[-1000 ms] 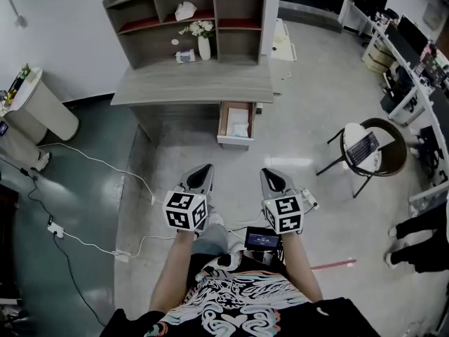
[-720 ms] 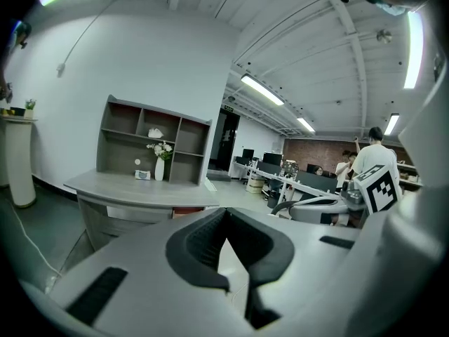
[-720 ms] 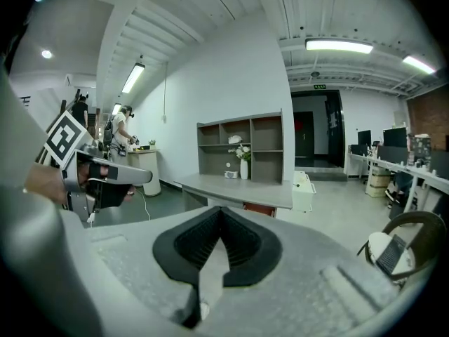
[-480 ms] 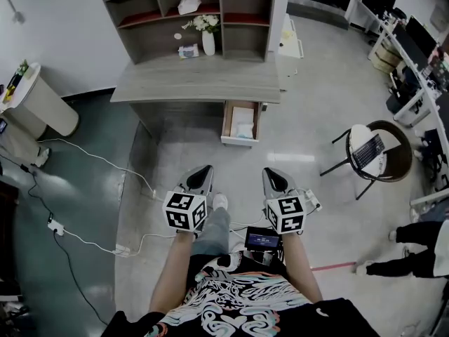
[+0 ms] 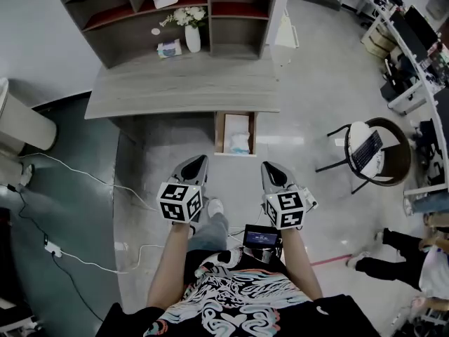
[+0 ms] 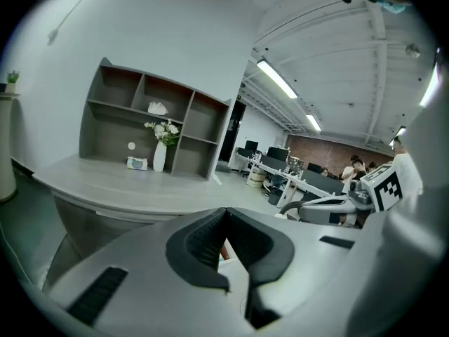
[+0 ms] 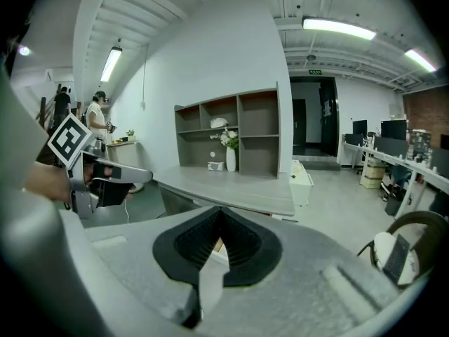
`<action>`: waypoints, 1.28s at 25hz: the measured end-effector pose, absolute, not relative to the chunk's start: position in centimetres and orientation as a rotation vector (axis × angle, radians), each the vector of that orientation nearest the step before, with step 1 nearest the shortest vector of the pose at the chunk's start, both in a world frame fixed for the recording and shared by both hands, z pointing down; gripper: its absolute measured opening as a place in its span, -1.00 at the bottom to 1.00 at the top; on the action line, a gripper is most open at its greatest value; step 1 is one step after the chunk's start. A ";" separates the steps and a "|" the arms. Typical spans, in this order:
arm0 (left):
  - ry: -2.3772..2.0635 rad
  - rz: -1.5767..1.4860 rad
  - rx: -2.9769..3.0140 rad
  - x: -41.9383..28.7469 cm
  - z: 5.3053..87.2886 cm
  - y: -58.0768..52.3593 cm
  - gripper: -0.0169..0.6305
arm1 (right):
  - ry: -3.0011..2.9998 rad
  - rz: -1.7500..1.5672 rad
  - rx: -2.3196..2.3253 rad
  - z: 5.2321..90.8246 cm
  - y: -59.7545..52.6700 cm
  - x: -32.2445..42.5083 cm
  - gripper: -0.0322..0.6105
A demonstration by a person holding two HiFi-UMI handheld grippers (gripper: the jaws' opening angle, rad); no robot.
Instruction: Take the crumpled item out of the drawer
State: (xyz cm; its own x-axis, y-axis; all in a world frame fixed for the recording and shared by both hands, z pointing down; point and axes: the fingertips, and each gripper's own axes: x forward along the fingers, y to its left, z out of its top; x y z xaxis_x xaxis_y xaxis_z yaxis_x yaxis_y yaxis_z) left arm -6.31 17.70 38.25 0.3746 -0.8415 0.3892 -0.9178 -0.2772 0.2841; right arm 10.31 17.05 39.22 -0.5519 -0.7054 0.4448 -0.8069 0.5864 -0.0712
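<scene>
In the head view a grey desk (image 5: 175, 90) has its small wooden drawer (image 5: 219, 133) pulled open toward me. Inside lies a pale, crumpled item (image 5: 239, 144) near the drawer's front, with white sheet behind it. My left gripper (image 5: 198, 161) and right gripper (image 5: 269, 168) are held side by side above the floor, a short way in front of the drawer and touching nothing. Each pair of jaws meets at its tip, shut and empty. In the left gripper view, the left gripper (image 6: 226, 213) points at the desk; the right gripper (image 7: 221, 213) does the same in its own view.
A shelf unit (image 5: 238, 9) stands on the desk with a vase of flowers (image 5: 191, 37) and a tissue box (image 5: 168, 48). White cables (image 5: 84, 174) trail over the floor at left. A chair with a laptop (image 5: 366, 149) stands right, and people's legs (image 5: 393, 255) show beyond.
I have stepped closer to the desk, so the open drawer now lies just ahead of the gripper tips. Both grippers stay shut and level.
</scene>
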 end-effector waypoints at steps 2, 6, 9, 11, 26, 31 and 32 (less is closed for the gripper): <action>-1.489 0.224 2.191 -7.0 38.5 14.7 -0.94 | -2.418 0.388 1.239 39.6 14.6 9.7 -0.89; -1.420 0.245 2.206 -8.3 39.9 10.0 -0.94 | -2.355 0.395 1.288 40.2 10.5 8.9 -0.89; -1.380 0.239 2.194 -9.1 41.0 7.6 -0.94 | -2.321 0.401 1.337 40.0 8.1 9.0 -0.89; -1.362 0.238 2.189 -9.3 41.6 6.6 -0.94 | -2.311 0.396 1.360 39.6 7.0 9.1 -0.89; -1.325 0.296 2.218 -9.2 42.9 2.1 -0.94 | -2.299 0.470 1.385 42.0 4.0 9.4 -0.89; -1.320 0.320 2.197 -9.1 43.8 1.4 -0.94 | -2.292 0.494 1.371 43.1 2.7 9.4 -0.89; -1.318 0.325 2.192 -9.1 44.0 1.3 -0.94 | -2.290 0.499 1.363 43.3 2.6 9.4 -0.89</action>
State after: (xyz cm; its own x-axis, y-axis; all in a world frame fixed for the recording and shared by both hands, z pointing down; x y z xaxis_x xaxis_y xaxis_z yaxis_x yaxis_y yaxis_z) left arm -9.06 1.28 44.00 0.4886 -0.7348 0.4705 -0.8693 -0.3635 0.3351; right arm 9.43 2.58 43.34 -0.4266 -0.7340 0.5285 -0.8873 0.4528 -0.0873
